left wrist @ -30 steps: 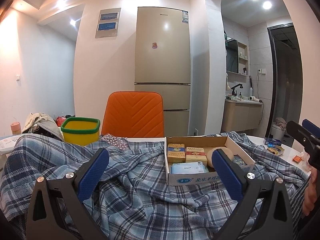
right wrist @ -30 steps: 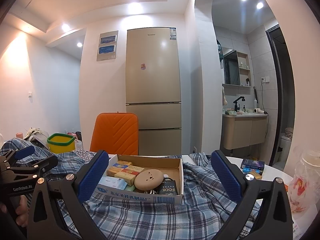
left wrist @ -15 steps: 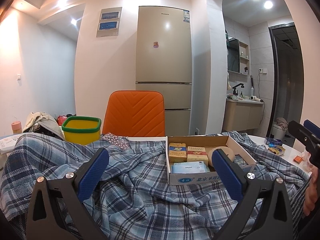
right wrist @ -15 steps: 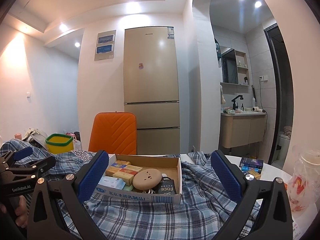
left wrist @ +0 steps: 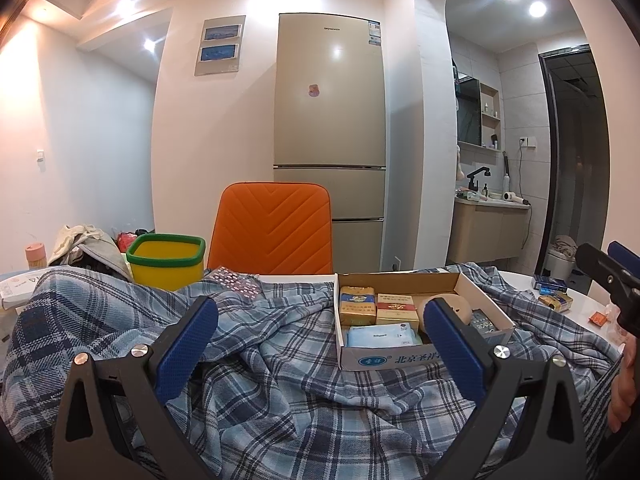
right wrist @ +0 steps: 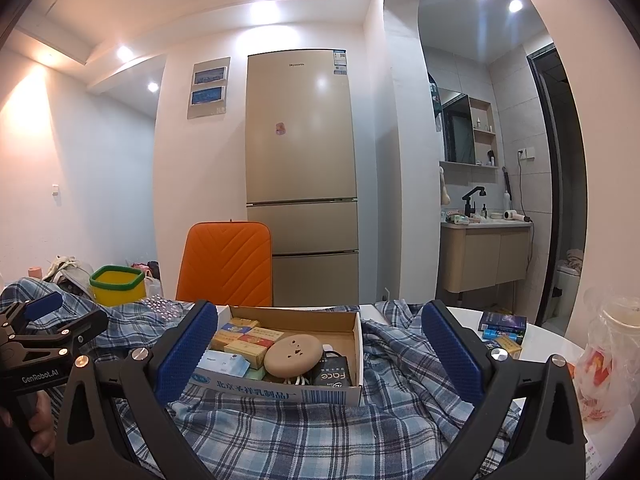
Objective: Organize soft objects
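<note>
A rumpled blue plaid shirt [left wrist: 288, 364] lies spread over the table, and it also shows in the right wrist view [right wrist: 320, 436]. A cardboard box [left wrist: 404, 354] with small packets sits on top of it; it also shows in the right wrist view [right wrist: 288, 388]. My left gripper [left wrist: 320, 344] is open and empty, held above the cloth left of the box. My right gripper [right wrist: 320, 344] is open and empty, held above the cloth in front of the box. Each gripper shows at the edge of the other's view.
A yellow bin with a green rim [left wrist: 166, 260] stands at the back left. An orange chair [left wrist: 274, 228] stands behind the table. Small boxes [right wrist: 502, 326] and a plastic-wrapped jar [right wrist: 612, 344] sit on the white table at right. A fridge [left wrist: 330, 136] stands behind.
Both views have shifted slightly; the box and cloth sit a little lower in them. Both grippers stay open and empty.
</note>
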A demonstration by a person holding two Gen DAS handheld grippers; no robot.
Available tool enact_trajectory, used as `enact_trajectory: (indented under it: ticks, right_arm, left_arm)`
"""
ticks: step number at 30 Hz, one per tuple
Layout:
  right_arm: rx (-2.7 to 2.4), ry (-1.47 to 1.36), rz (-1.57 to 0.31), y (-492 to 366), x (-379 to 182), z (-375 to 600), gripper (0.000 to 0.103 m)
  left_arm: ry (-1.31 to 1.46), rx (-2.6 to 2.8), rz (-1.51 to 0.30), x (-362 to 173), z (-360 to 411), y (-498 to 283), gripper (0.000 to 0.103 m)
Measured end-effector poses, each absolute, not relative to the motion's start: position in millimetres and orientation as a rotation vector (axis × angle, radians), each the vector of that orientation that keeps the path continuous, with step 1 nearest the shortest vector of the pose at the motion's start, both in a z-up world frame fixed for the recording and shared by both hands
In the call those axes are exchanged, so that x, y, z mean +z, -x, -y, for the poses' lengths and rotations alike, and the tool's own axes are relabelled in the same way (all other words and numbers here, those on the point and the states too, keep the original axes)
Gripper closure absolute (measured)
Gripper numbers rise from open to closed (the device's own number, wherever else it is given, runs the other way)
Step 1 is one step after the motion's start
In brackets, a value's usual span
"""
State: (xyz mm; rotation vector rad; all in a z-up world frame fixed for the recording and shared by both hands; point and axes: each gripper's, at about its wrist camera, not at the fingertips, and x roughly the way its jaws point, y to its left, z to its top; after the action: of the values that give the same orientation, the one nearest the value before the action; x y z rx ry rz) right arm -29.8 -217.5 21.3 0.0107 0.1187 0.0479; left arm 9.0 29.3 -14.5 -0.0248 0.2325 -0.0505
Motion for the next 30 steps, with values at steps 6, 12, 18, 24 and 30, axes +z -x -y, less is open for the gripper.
enact_trajectory:
  ticks: [6, 12, 18, 24, 30]
  right_arm:
    - [0.048, -0.011, -0.119, 29.9, 21.4, 217.7, 0.000]
    - [0.048, -0.011, -0.121, 30.1, 20.8, 218.5, 0.000]
    - [0.048, -0.010, -0.121, 29.5, 21.1, 217.8, 0.000]
    - [0.048, -0.012, -0.121, 29.5, 21.0, 218.5, 0.000]
    - [0.048, -0.011, -0.122, 29.5, 21.3, 218.0, 0.000]
  left_arm:
    - [0.025, -0.046, -0.235, -14.0, -29.1, -9.1, 0.001]
    - [0.025, -0.044, -0.235, -13.8, -28.8, -8.7, 0.001]
    - [0.026, -0.042, -0.234, -13.7, -29.1, -8.6, 0.001]
    - [0.025, -0.041, -0.237, -13.4, -28.8, -8.1, 0.001]
    - [0.025, -0.039, -0.240, -13.5, -28.9, -8.5, 0.001]
